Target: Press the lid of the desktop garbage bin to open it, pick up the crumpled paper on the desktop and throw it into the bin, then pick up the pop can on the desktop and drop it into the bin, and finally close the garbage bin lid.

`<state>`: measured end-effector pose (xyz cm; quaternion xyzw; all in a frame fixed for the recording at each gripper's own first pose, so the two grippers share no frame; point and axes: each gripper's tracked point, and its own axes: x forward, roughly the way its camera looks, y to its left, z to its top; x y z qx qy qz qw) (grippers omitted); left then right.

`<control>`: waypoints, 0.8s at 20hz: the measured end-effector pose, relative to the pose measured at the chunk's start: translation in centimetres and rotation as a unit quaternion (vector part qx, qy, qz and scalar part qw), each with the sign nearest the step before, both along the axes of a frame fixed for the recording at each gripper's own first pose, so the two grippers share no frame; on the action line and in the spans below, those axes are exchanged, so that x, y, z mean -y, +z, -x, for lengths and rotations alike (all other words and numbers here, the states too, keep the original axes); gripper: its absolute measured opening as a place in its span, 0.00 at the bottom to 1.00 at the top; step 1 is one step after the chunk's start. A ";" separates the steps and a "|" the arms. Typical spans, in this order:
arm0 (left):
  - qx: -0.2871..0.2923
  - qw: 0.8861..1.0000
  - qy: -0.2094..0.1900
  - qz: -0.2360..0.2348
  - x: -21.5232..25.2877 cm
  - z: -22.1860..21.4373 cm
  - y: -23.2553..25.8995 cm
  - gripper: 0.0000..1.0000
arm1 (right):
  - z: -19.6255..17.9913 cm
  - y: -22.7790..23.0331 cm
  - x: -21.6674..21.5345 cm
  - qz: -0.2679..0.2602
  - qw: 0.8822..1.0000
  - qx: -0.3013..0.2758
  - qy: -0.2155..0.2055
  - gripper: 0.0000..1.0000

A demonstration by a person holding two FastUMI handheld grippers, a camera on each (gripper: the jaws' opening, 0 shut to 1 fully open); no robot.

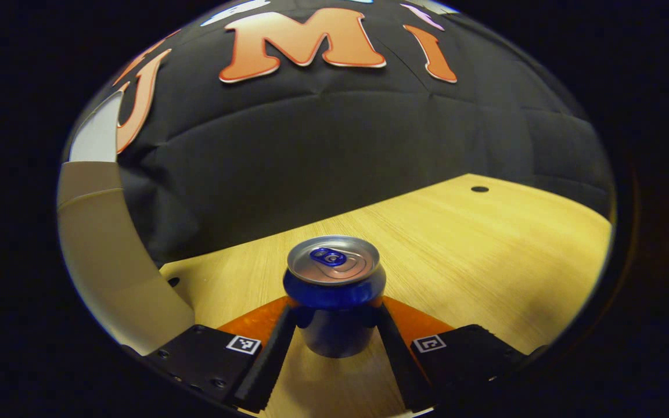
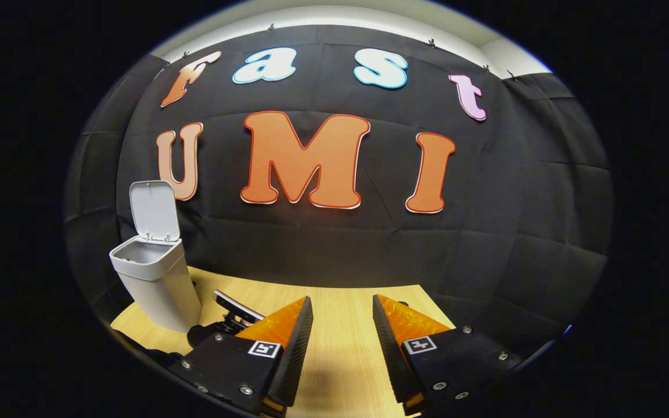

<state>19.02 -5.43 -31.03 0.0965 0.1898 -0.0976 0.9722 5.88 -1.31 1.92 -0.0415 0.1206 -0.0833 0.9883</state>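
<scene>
Left gripper (image 1: 334,325) pinching the pop can (image 1: 334,293); right gripper (image 2: 343,325) hanging empty.

In the left gripper view the jaws are pressing both sides of the upright can at lower centre on the desk (image 1: 485,255). In the right gripper view the jaws are standing spread over the desk, with the garbage bin (image 2: 157,278) standing at left, its lid (image 2: 153,210) raised.

The pop can (image 1: 334,293) stands on the desktop (image 1: 485,261) between the left gripper's (image 1: 334,354) fingers (bin (image 2: 151,273) left).
</scene>
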 end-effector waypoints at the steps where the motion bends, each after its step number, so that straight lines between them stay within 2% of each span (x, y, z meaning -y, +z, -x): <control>1: 0.009 1.000 0.007 0.014 -1.0 1.1 2.3 0.79 | -0.1 -0.2 -0.2 -0.005 1.000 0.000 0.004 0.62; 6: 0.059 0.995 0.057 0.056 -7.5 7.4 14.2 0.78 | -0.9 -1.3 -2.0 -0.013 0.999 -0.001 0.037 0.62; 8: 0.075 0.992 0.080 0.054 -11.2 10.6 19.6 0.78 | -1.4 -1.1 -3.2 -0.019 0.998 0.005 0.055 0.62; 11: 0.076 0.987 0.131 0.052 -15.8 13.6 24.2 0.78 | -2.0 -1.4 -4.9 -0.030 0.996 0.008 0.081 0.62; 13: 0.096 0.981 0.162 0.050 -18.8 14.8 27.4 0.78 | -2.5 -1.4 -5.6 -0.035 0.995 0.014 0.093 0.62; 16: 0.119 0.972 0.196 0.053 -22.4 14.1 31.0 0.78 | -3.0 -1.2 -6.7 -0.044 0.994 0.021 0.100 0.62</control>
